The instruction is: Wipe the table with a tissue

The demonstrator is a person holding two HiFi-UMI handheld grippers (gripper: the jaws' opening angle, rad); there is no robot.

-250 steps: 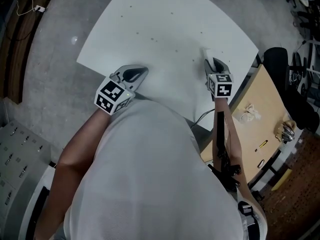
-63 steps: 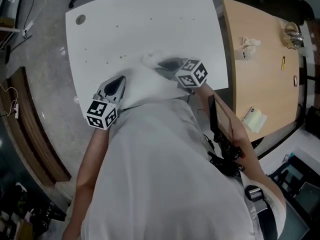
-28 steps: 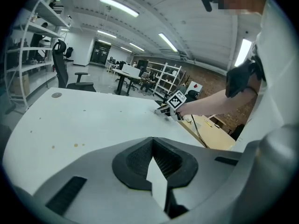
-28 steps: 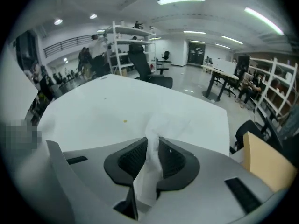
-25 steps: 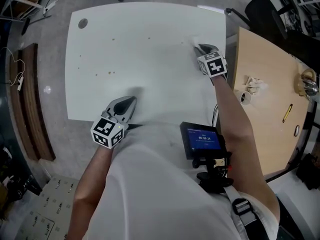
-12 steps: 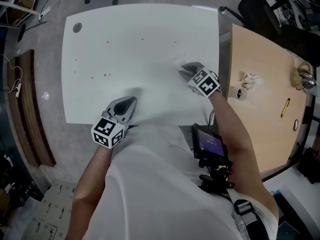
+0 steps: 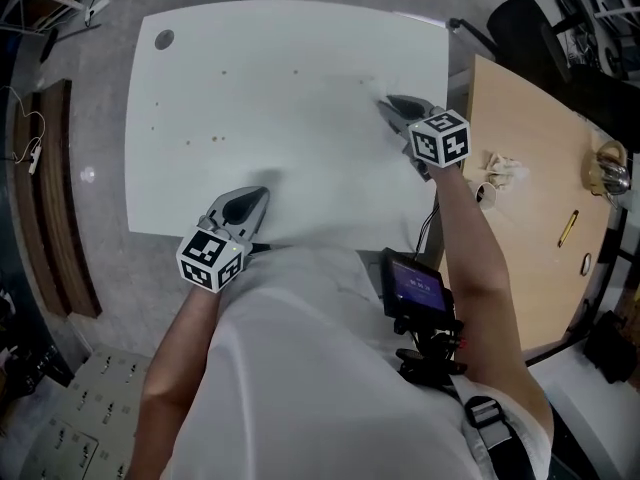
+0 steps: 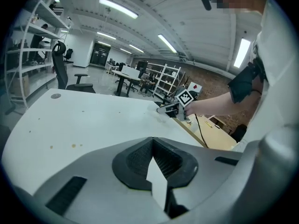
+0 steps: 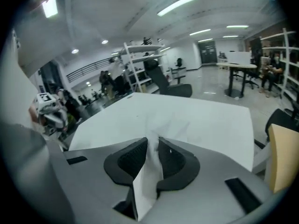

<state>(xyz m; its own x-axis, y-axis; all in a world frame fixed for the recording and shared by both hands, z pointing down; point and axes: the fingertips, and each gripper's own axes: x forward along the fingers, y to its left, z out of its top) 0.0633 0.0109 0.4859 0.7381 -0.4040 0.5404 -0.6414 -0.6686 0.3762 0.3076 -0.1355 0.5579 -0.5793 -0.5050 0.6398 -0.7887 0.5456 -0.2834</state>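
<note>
The white table [image 7: 280,118] carries small brown spots [image 7: 215,138] on its left half. My right gripper [image 7: 388,104] hovers over the table's right side, near the edge, shut on a white tissue [image 9: 148,169]. The tissue's loose end [image 9: 161,125] spreads ahead of the jaws over the tabletop; whether it touches is unclear. My left gripper [image 7: 256,198] rests at the near table edge. Its jaws meet at the tip [image 8: 152,141], with a white sliver showing behind. The left gripper view shows the right gripper [image 8: 169,109] far across the table.
A wooden desk [image 7: 530,258] adjoins the table on the right, bearing a crumpled tissue [image 7: 503,168], a small cup [image 7: 486,194], a pen [image 7: 568,226] and a metal object [image 7: 606,173]. A black chair [image 7: 520,13] stands behind. A round grommet [image 7: 164,39] marks the far left corner.
The right gripper with the tissue has swung from the table's middle right back toward the far right edge and lifted a little. The left gripper has stayed put.
</note>
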